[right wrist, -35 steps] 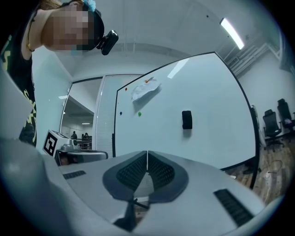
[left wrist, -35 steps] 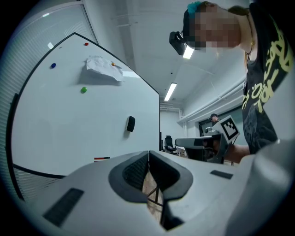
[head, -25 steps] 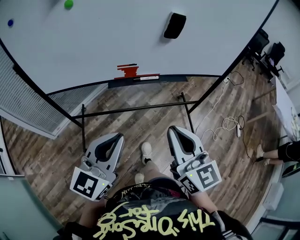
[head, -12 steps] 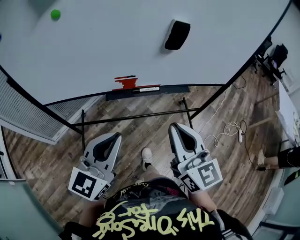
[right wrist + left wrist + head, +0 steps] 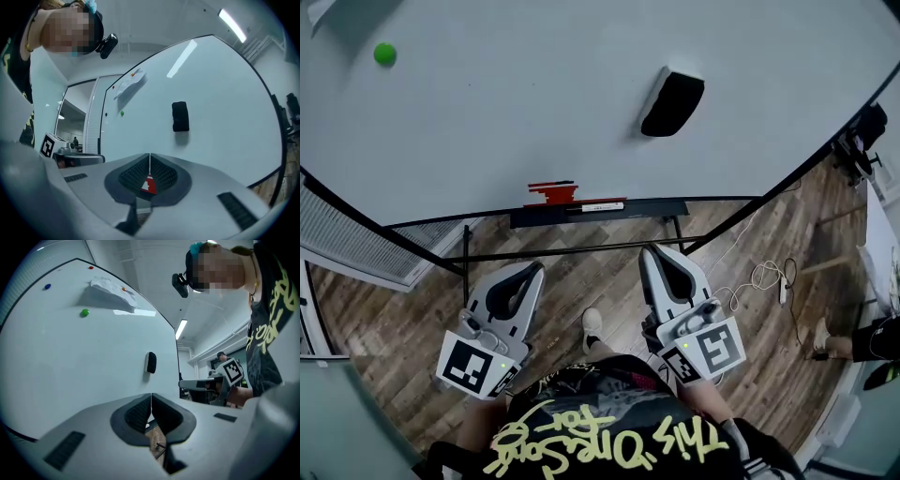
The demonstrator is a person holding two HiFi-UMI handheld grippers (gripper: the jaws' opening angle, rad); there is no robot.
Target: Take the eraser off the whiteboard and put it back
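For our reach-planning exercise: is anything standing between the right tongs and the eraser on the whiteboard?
Nothing visible does. The right tongs, shut and empty, face the eraser across open air. The eraser sits alone on its patch of the whiteboard, and the tray hangs lower down.

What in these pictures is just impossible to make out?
Head view: red items on the tray, too small to identify.
Head view: pale sheet, cut off by the top-left corner.
Right gripper view: red-and-white thing, mostly hidden behind the right tongs.
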